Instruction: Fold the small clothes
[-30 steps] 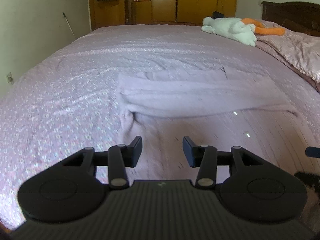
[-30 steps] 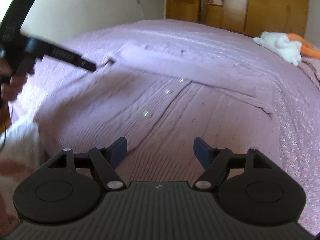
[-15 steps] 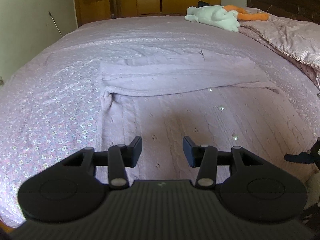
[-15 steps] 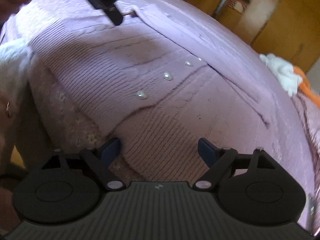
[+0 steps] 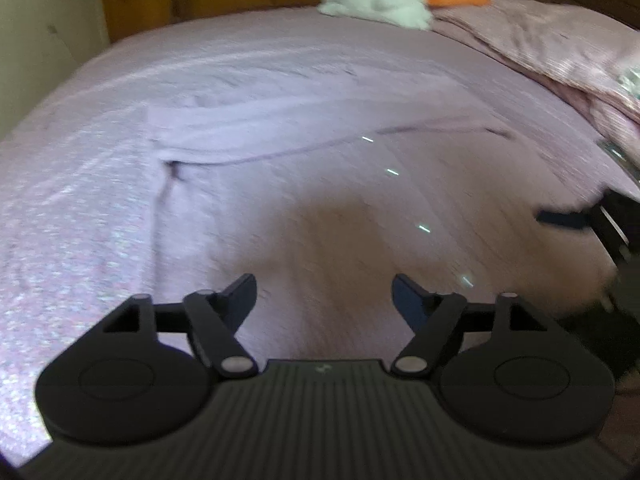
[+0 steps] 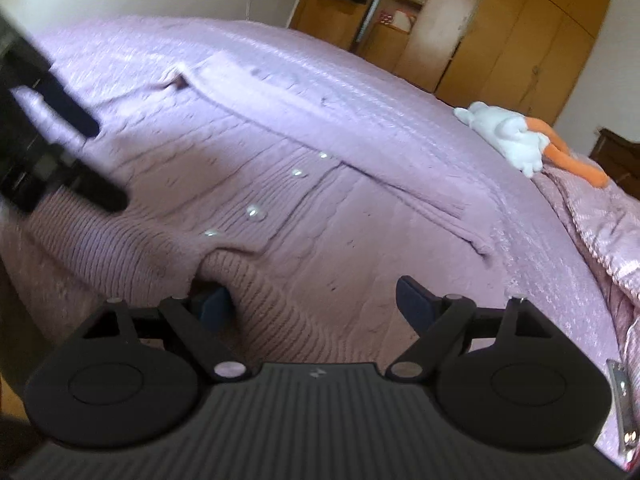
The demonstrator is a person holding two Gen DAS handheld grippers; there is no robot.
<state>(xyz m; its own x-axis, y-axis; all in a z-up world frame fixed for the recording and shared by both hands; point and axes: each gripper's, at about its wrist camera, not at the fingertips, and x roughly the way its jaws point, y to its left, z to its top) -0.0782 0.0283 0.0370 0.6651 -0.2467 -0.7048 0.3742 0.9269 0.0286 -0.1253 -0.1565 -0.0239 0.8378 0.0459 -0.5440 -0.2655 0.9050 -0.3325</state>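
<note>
A lilac knitted cardigan (image 6: 280,184) with a row of pearl buttons (image 6: 253,211) lies spread flat on the bed, its sleeves folded across the far side. It also shows in the left wrist view (image 5: 304,184), blurred. My right gripper (image 6: 316,300) is open at the cardigan's ribbed hem, and the hem lies over its left finger. My left gripper (image 5: 324,294) is open just above the cardigan's near part. The left gripper also shows at the left edge of the right wrist view (image 6: 60,152).
The bed (image 5: 68,208) has a lilac flowered cover. A white and orange plush toy (image 6: 516,140) lies at the far side. A pink quilt (image 5: 552,52) is bunched at the right. Wooden wardrobes (image 6: 500,36) stand behind the bed.
My right gripper has moved down to the cardigan's hem, and its left finger has slid under the ribbed edge. My left gripper has opened wider and shifted over the cardigan.
</note>
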